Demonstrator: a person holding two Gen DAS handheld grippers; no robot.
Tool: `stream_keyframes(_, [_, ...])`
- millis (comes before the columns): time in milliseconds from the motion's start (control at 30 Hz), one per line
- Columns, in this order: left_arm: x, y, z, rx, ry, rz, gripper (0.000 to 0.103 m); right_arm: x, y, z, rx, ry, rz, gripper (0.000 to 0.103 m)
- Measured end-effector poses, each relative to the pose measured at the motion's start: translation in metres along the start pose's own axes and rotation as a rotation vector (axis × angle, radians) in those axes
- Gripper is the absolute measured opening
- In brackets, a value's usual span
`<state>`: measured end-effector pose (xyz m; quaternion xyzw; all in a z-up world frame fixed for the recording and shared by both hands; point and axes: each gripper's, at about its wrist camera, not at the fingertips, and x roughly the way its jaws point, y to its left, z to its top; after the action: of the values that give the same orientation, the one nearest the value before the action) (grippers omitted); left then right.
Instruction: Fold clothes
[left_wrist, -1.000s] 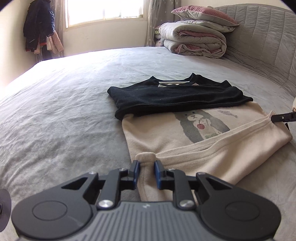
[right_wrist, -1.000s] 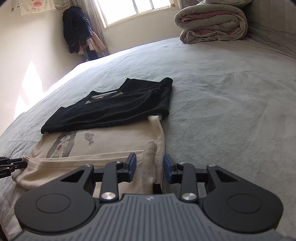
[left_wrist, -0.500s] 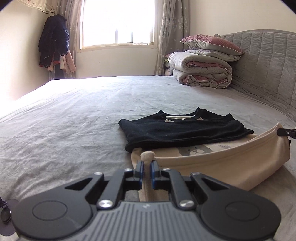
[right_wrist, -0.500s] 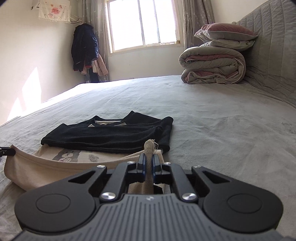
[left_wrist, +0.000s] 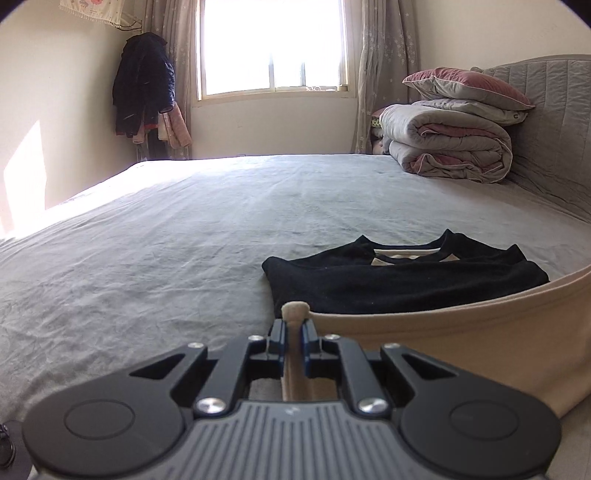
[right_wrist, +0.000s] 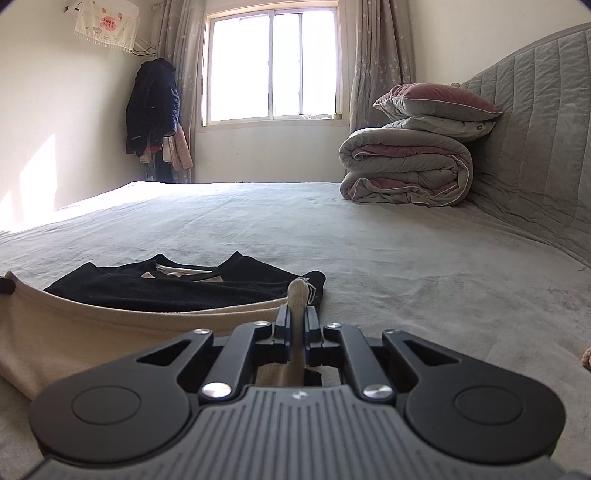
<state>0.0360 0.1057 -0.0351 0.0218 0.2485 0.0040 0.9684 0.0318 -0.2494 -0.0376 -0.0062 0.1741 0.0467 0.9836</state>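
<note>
A beige shirt with black sleeves lies on the grey bed. Its black sleeves are folded across the upper body. My left gripper is shut on one lower corner of the beige hem, which pokes up between the pads. My right gripper is shut on the other lower corner of the beige shirt. The hem hangs lifted as a curved band between both grippers and hides the printed front. The black sleeves show just beyond that band.
A rolled duvet with pillows is stacked against the padded headboard at the far right. Jackets hang in the far left corner beside the window. Bare grey bedcover stretches to the right of the shirt.
Both grippers closed on the hem corners and lifted them off the bed. The hem now stands up as a band and covers the bear print seen earlier.
</note>
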Motion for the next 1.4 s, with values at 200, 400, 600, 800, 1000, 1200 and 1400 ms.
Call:
stream_keyframes(200, [0.038,-0.004,-0.013,0.002,0.137,0.052,0.009,0.030,0.004,-0.015,-0.042,0.114,-0.016,0.008])
stream_keyframes(400, [0.042,-0.015,-0.018,0.079,0.116,0.095,0.014,0.044,0.000,-0.021,-0.029,0.199,-0.007,0.008])
stream_keyframes(600, [0.025,-0.014,-0.005,0.037,0.079,0.099,0.042,0.034,0.000,-0.013,-0.019,0.178,-0.031,0.036])
stream_keyframes(800, [0.000,-0.030,-0.005,0.087,0.052,-0.041,0.042,0.014,0.028,-0.003,-0.034,0.158,0.065,0.040])
stream_keyframes(1000, [-0.010,-0.065,-0.026,0.247,0.077,-0.183,0.043,0.000,0.077,-0.014,-0.110,0.195,0.225,0.040])
stream_keyframes(1200, [-0.015,-0.062,-0.051,0.371,0.072,-0.246,0.047,-0.006,0.094,-0.039,-0.251,0.220,0.297,0.046])
stream_keyframes(1400, [-0.021,-0.025,-0.052,0.275,0.102,-0.274,0.059,-0.010,0.061,-0.039,-0.171,0.229,0.334,0.051])
